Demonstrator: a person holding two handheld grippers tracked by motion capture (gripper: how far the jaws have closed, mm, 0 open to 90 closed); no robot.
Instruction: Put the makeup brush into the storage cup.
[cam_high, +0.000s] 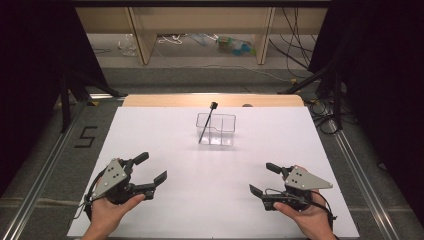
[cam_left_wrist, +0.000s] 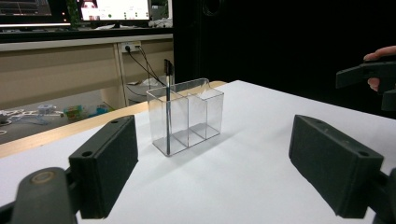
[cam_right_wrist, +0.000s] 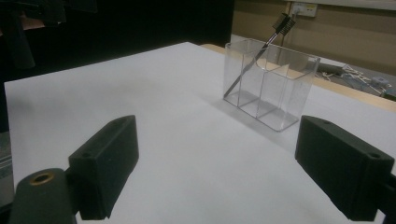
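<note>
I have both grippers low over the white table (cam_high: 165, 150), near its front edge, well apart from each other. The left gripper (cam_high: 151, 169) sits at the front left, jaws spread wide with nothing between them. In the left gripper view the two black pads (cam_left_wrist: 105, 163) frame the box with bare table between them. The right gripper (cam_high: 263, 178) sits at the front right, jaws also wide apart and holding nothing. My hands wrap the back of each one: left hand (cam_high: 111, 212), right hand (cam_high: 305, 220).

The clear plastic box (cam_high: 216, 129) stands upright toward the far middle of the table, well away from both grippers. It has three compartments side by side. A thin black brush (cam_high: 206, 122) leans in the leftmost compartment as the high view shows it, its bottom end on the box floor, its small bristled head (cam_right_wrist: 283, 22) sticking out above the rim and tilted toward the far edge. The other two compartments look bare.
</note>
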